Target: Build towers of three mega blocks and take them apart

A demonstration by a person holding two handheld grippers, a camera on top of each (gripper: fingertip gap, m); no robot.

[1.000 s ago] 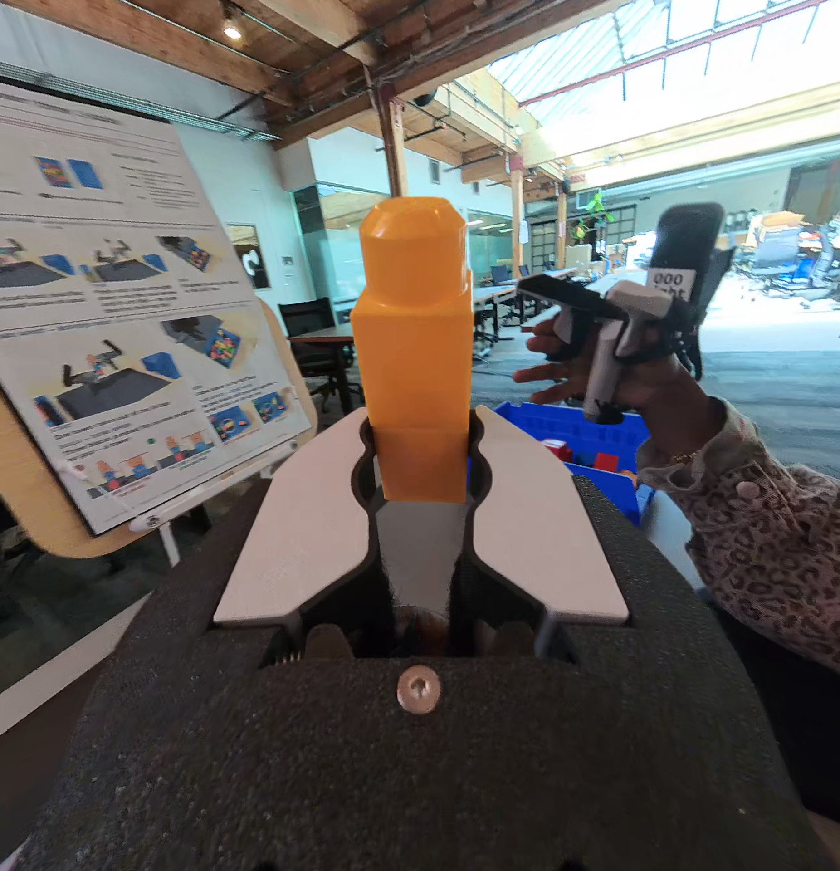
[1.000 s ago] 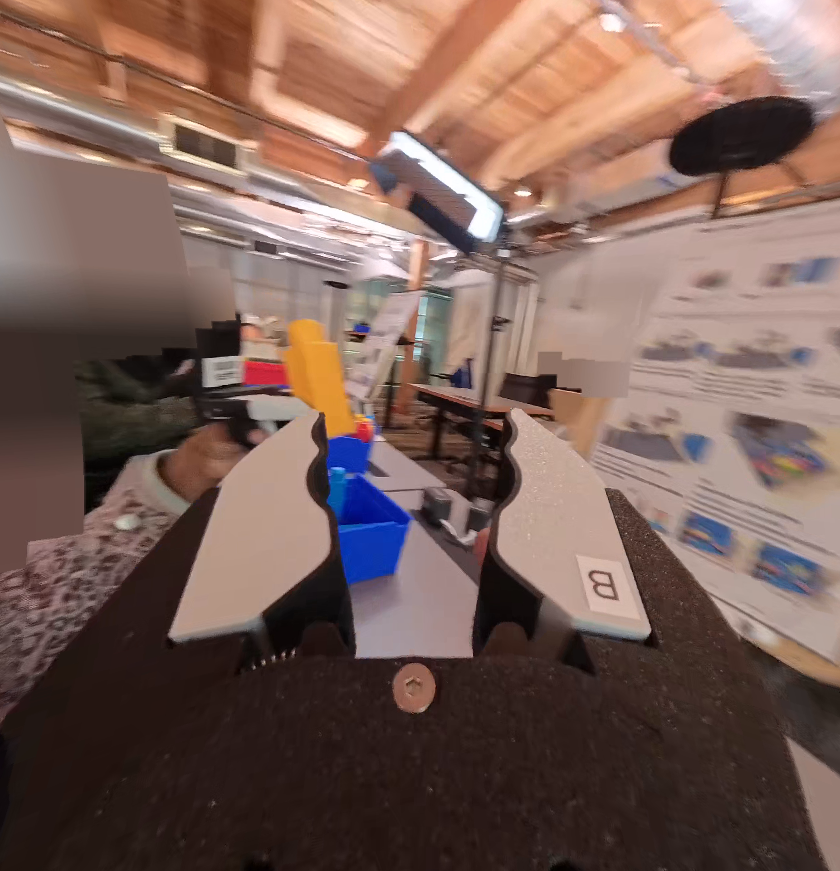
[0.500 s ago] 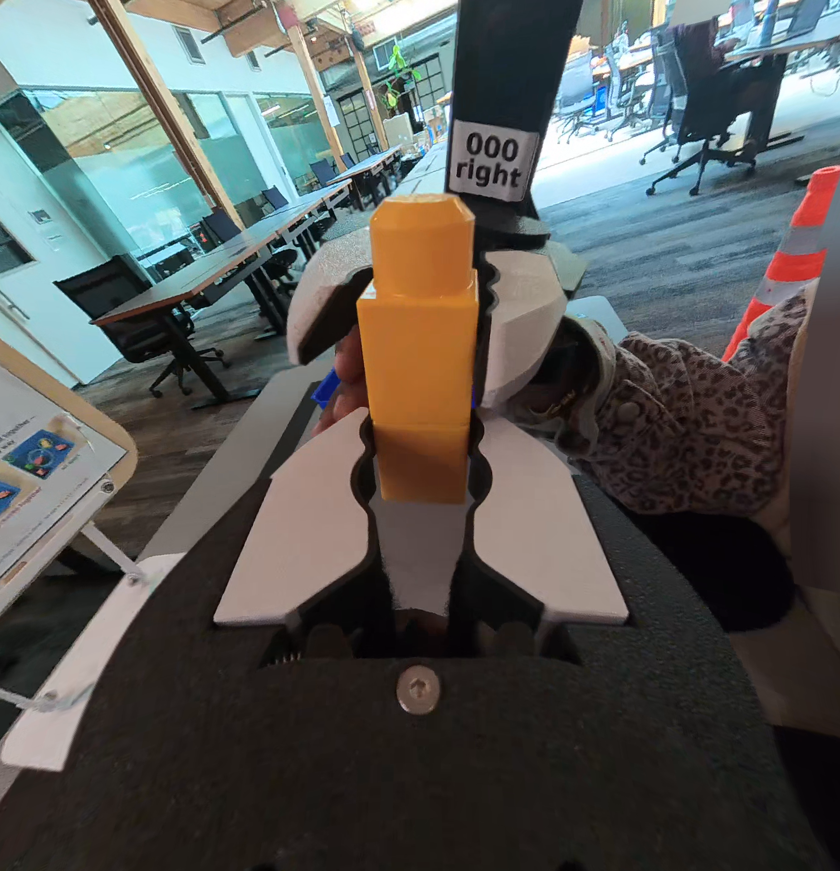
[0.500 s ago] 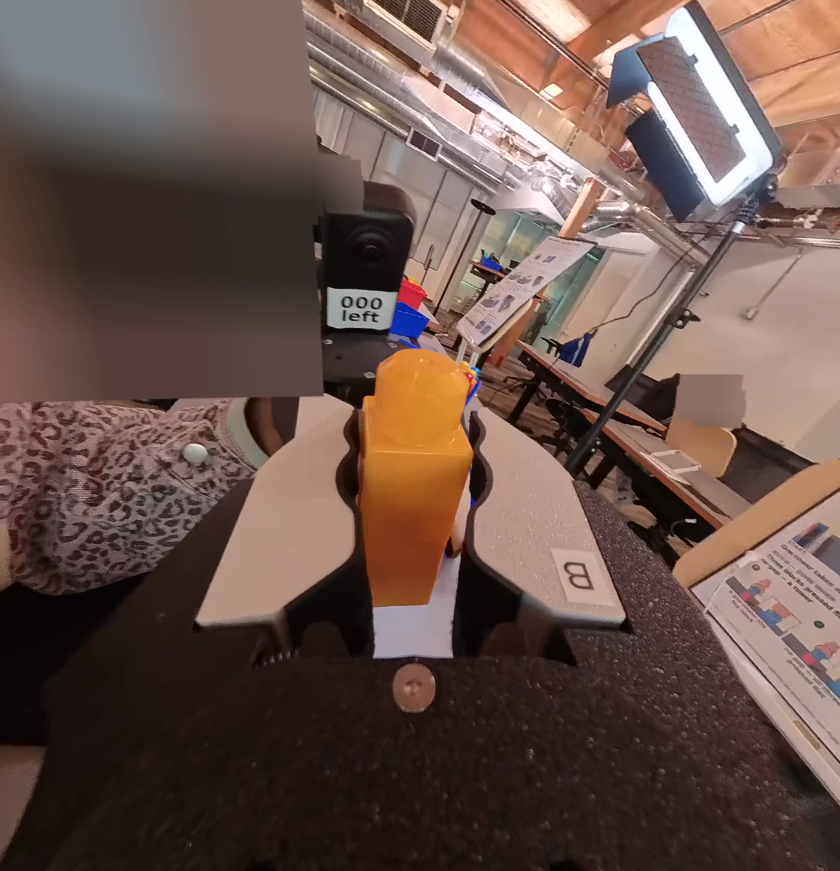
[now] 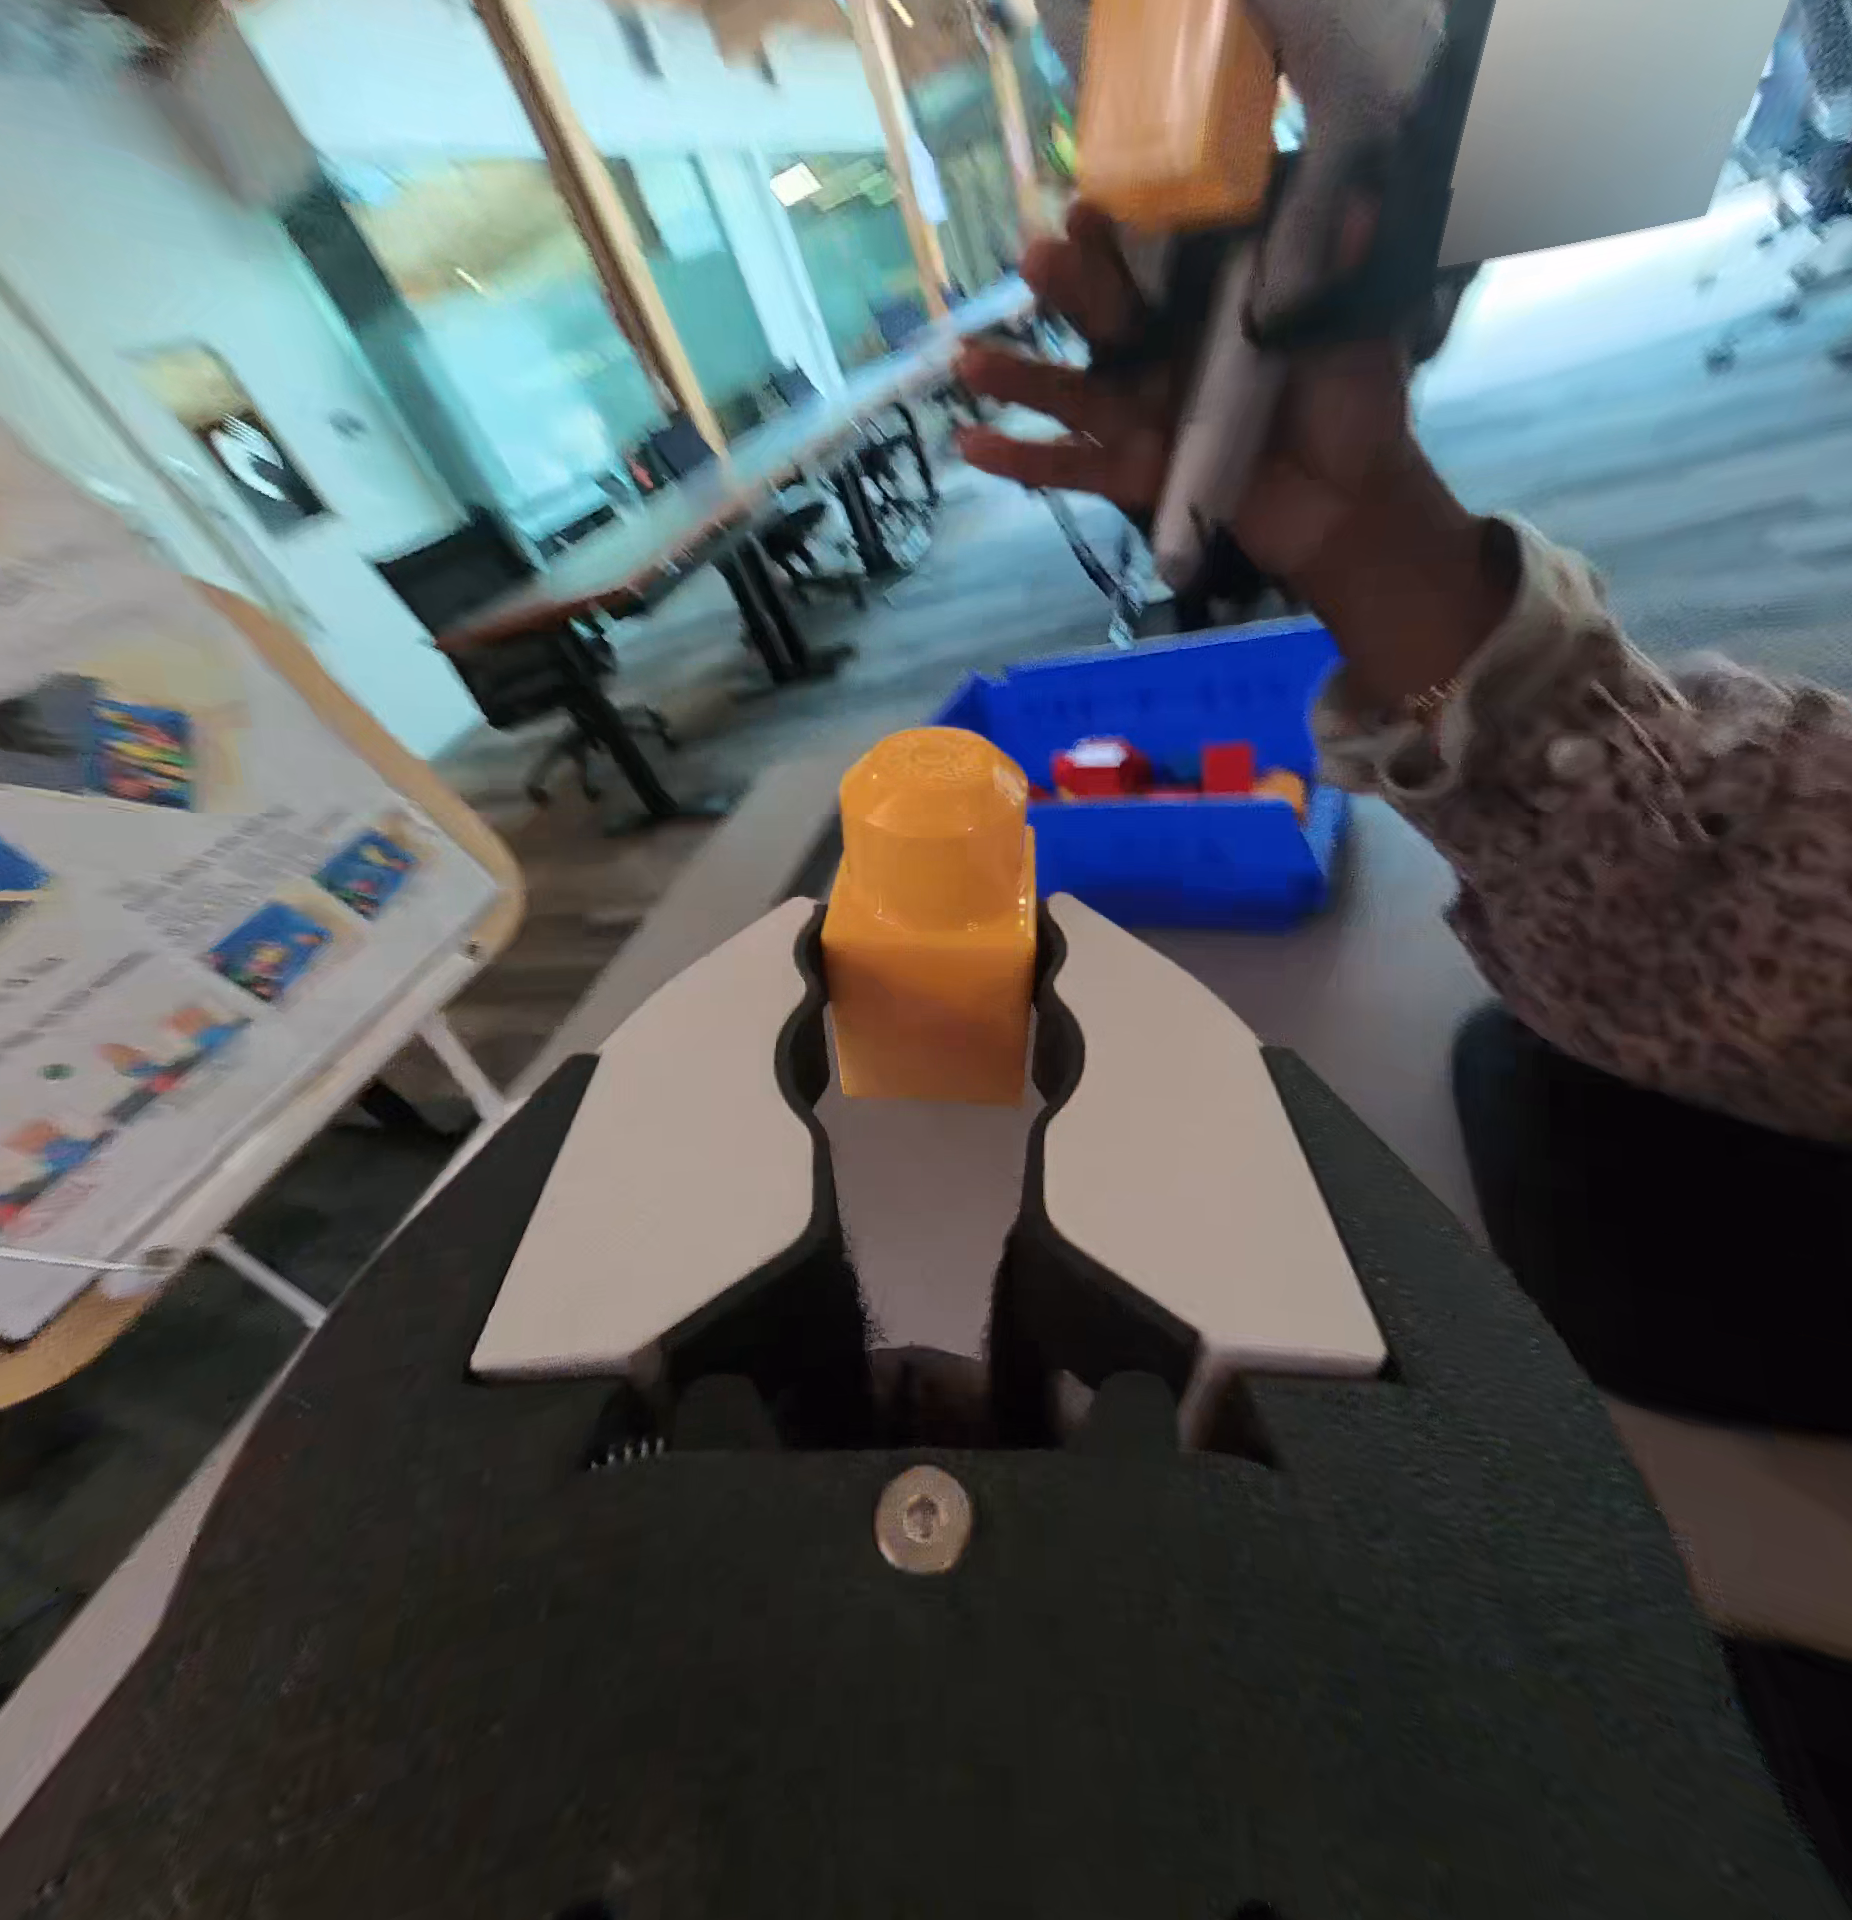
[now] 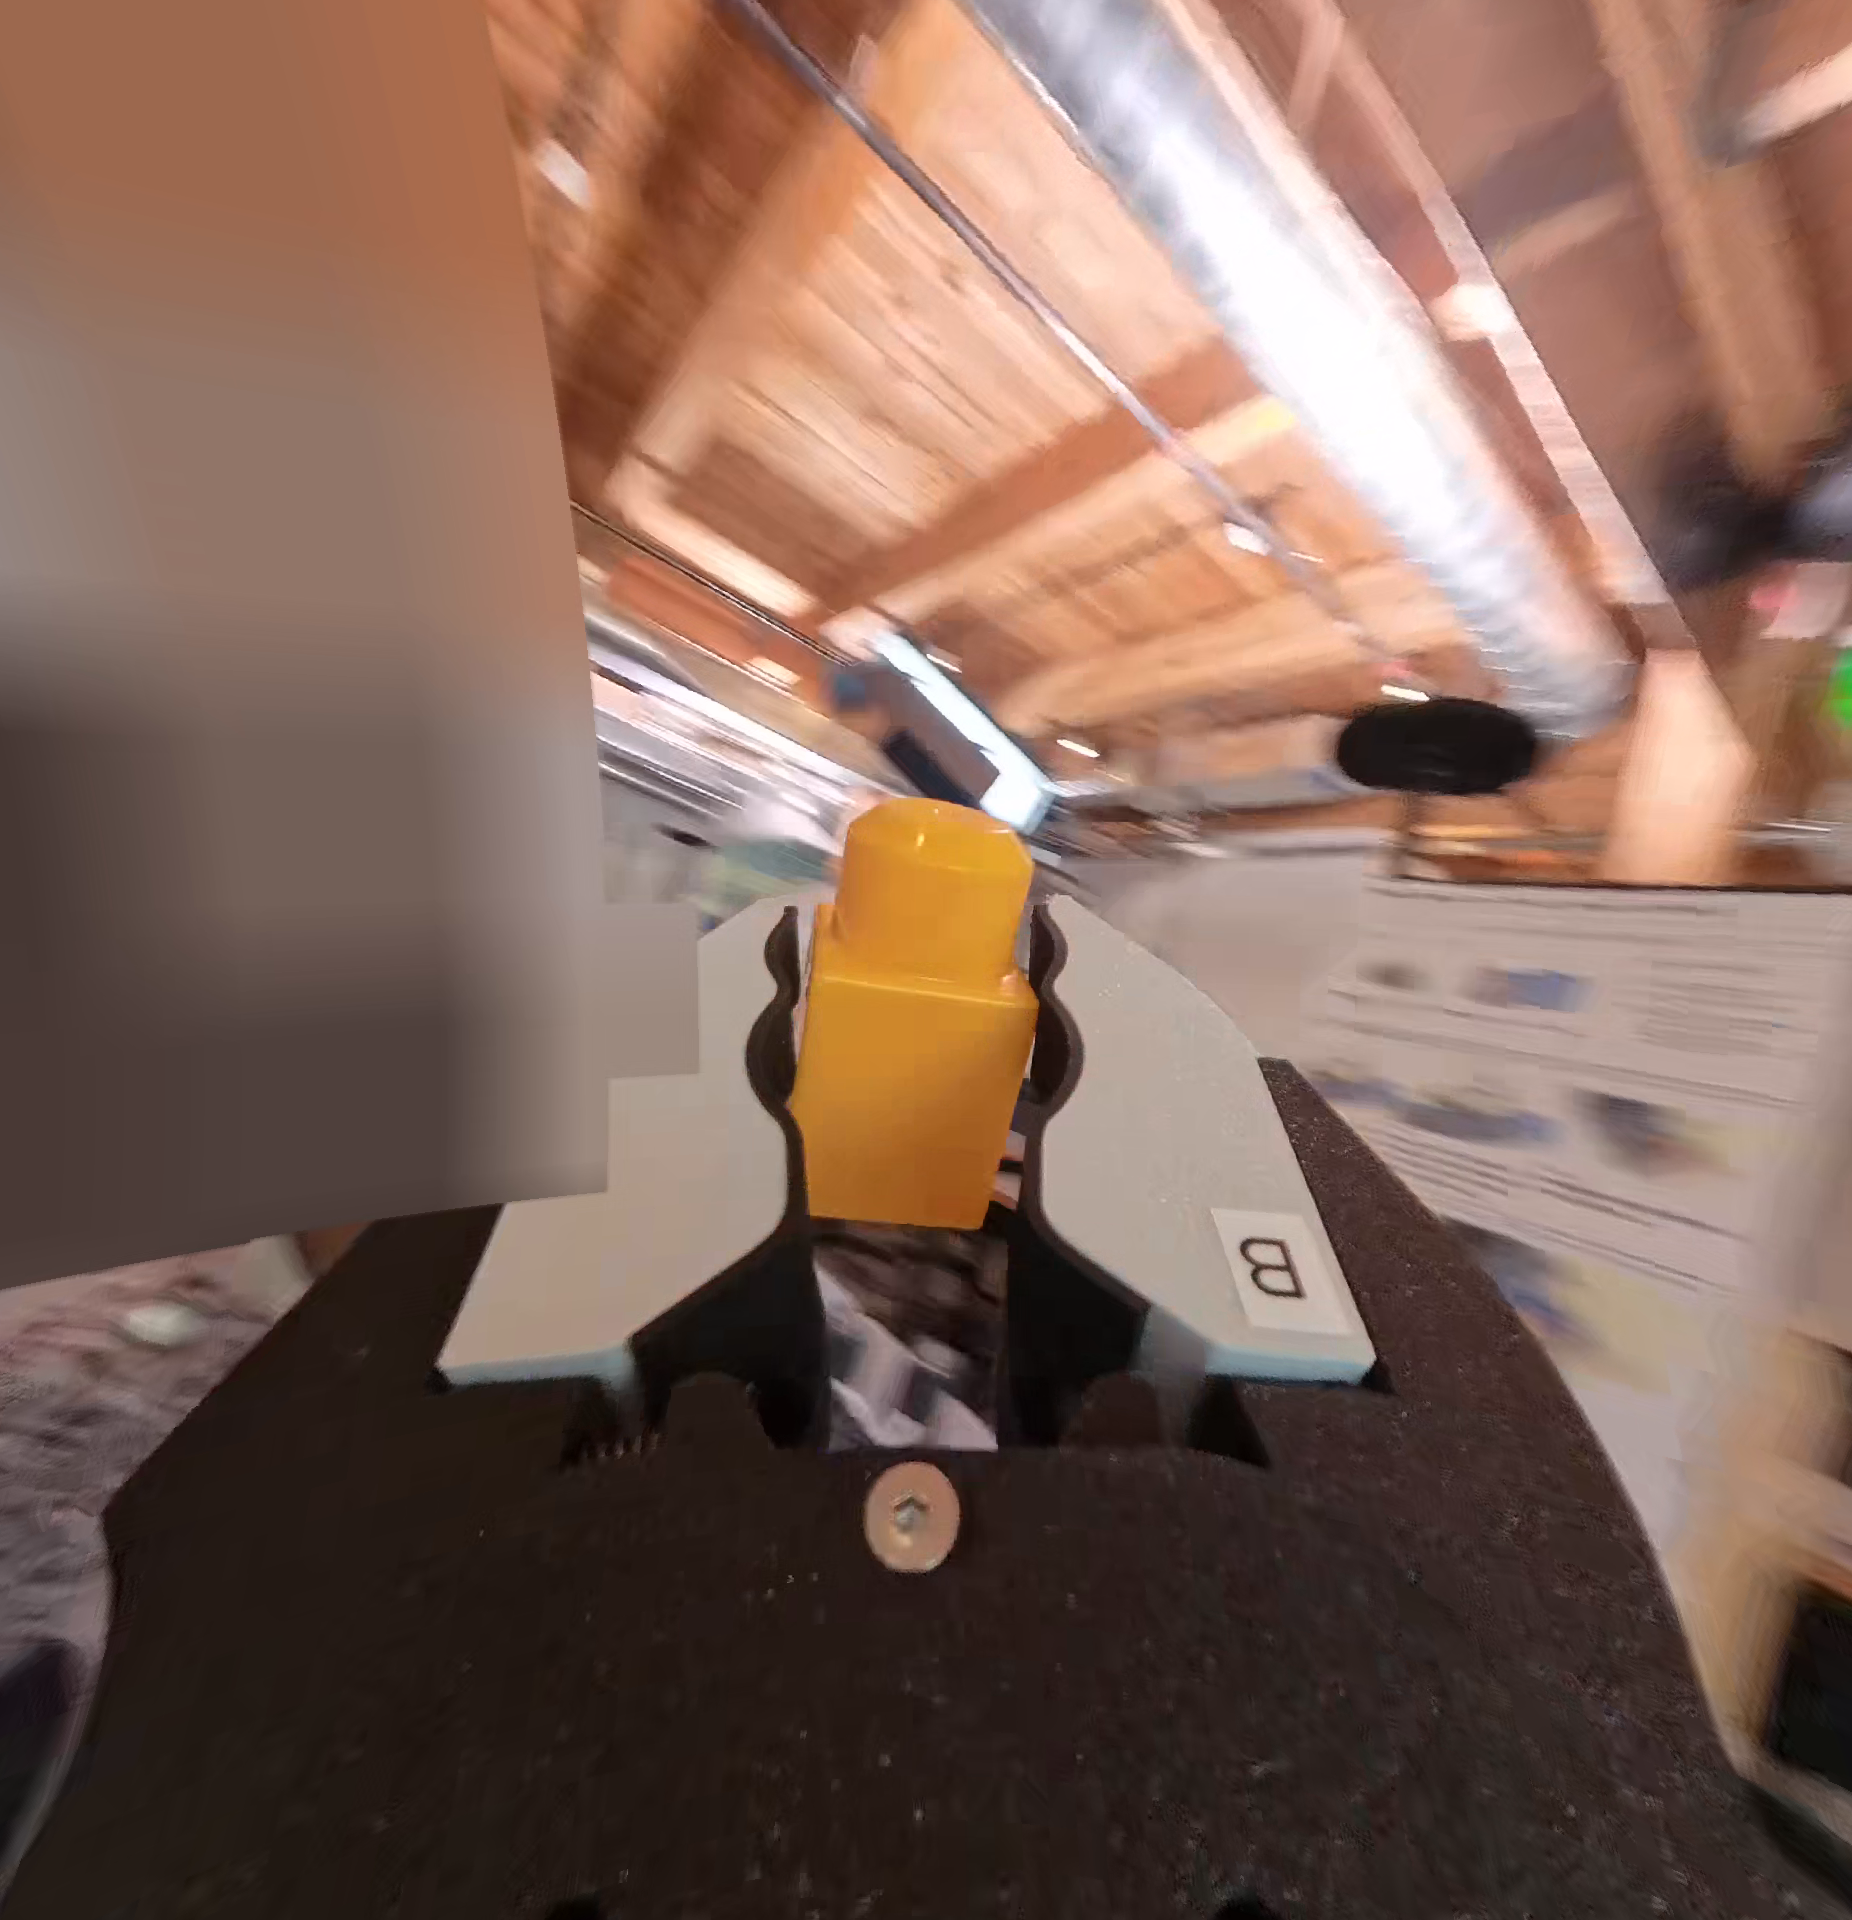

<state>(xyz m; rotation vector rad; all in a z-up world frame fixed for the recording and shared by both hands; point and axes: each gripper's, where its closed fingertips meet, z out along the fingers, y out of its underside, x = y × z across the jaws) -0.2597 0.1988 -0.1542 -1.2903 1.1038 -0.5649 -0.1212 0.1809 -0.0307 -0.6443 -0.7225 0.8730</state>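
Since half a second ago: two-block orange stack pulled apart | left gripper (image 5: 927,1023) closed on lower orange block (image 5: 930,961), stud forward | right gripper (image 6: 917,1049) clamped on upper orange block (image 6: 914,1049), raised clear for binning | blue bin (image 5: 1161,821) beyond left fingertips.

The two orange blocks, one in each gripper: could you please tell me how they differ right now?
The left gripper's block sits upright between the tips; the right gripper's block leans slightly and sits deeper. In the left wrist view, the left block is low before the blue bin, while the right block is raised near the top edge. Both are orange, single-stud and clamped.
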